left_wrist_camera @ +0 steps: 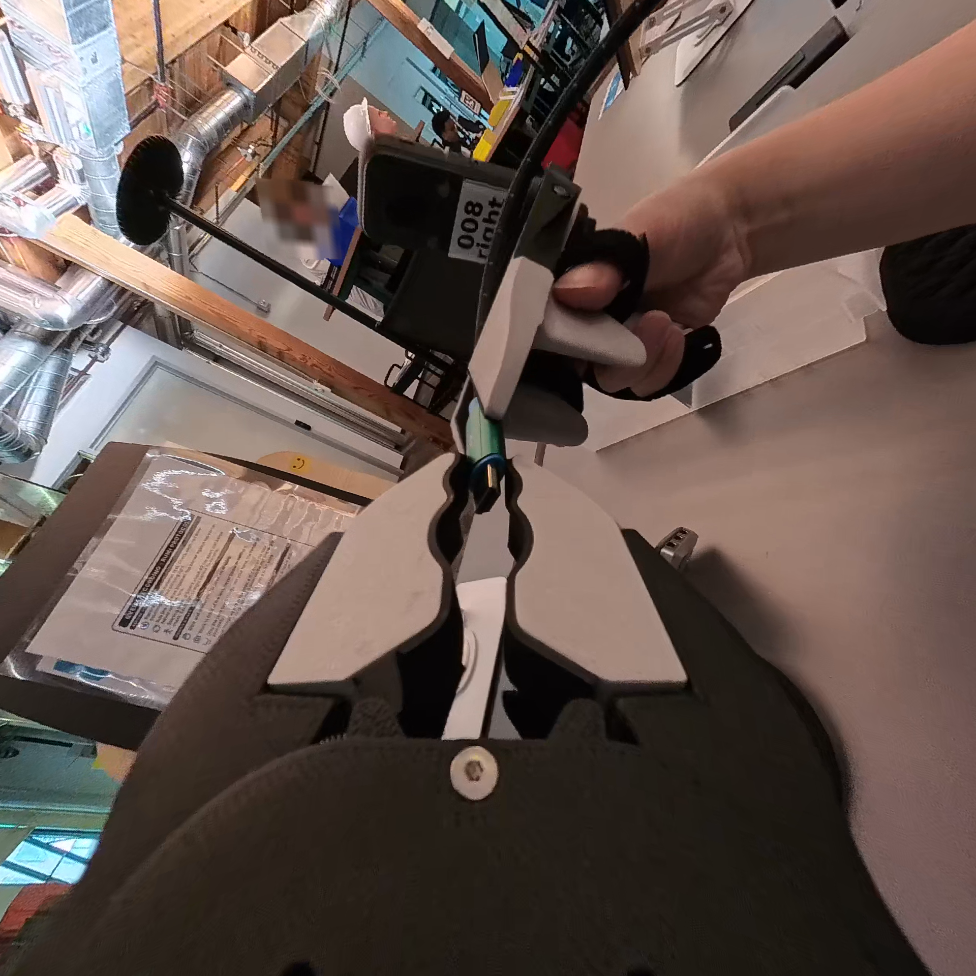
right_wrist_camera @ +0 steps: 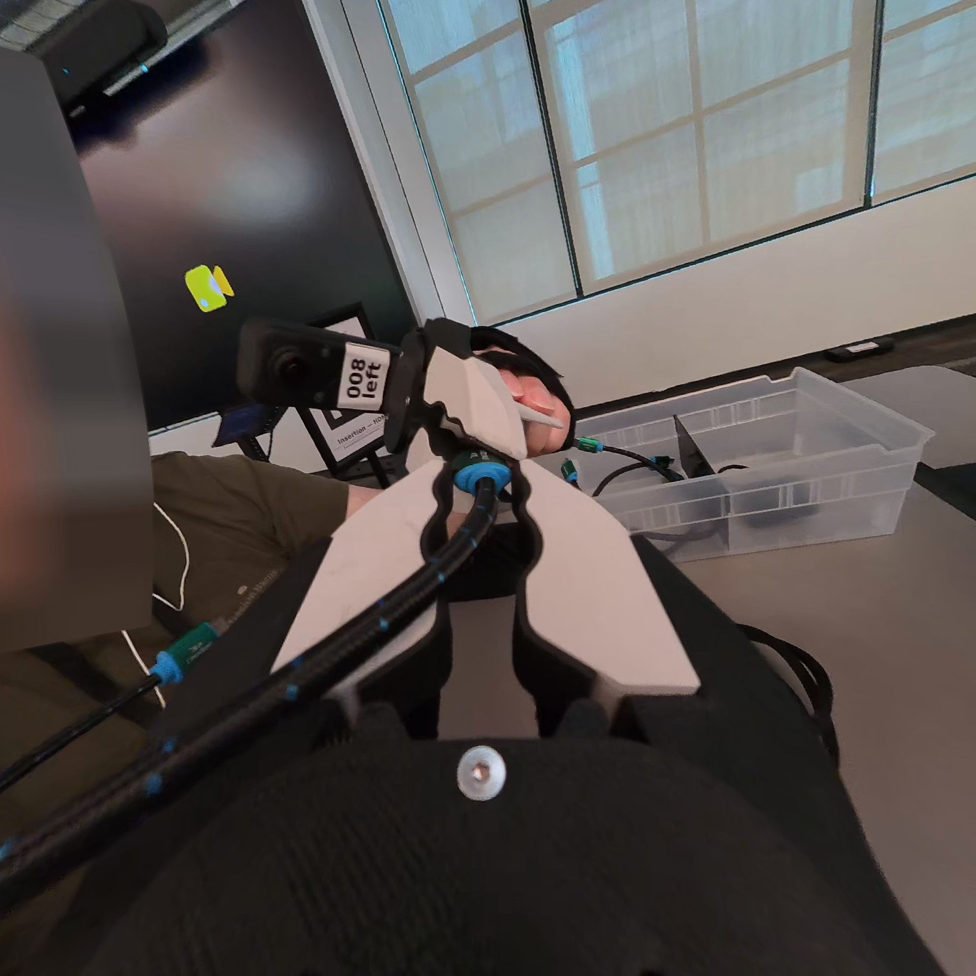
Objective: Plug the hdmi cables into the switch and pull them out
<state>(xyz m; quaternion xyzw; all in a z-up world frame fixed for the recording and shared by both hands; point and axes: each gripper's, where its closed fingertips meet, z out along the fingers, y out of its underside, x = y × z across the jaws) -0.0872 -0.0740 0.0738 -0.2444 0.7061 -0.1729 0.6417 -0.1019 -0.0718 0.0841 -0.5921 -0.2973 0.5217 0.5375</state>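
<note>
An HDMI plug (left_wrist_camera: 481,433) with a green body, blue collar and metal end hangs in the air between both grippers. My right gripper (right_wrist_camera: 481,470) is shut on its body near the collar (right_wrist_camera: 478,475). Its black braided cable (right_wrist_camera: 369,623) runs back down to the left. My left gripper (left_wrist_camera: 485,465) faces it, rolled on its side, with its tips closed on the plug's front. The metal end points in between the fingers. Each gripper shows in the other's view, the right one (left_wrist_camera: 483,417) and the left one (right_wrist_camera: 491,449). A small grey box with ports (left_wrist_camera: 676,544), likely the switch, lies on the table.
A clear plastic bin (right_wrist_camera: 792,449) on the grey table (right_wrist_camera: 792,660) holds more cables, with two green plugs (right_wrist_camera: 589,445) at its left end. Another green plug (right_wrist_camera: 185,647) hangs at lower left. A person in an olive shirt (right_wrist_camera: 237,528) is close on the left. A white flat piece (left_wrist_camera: 475,634) shows through my left fingers.
</note>
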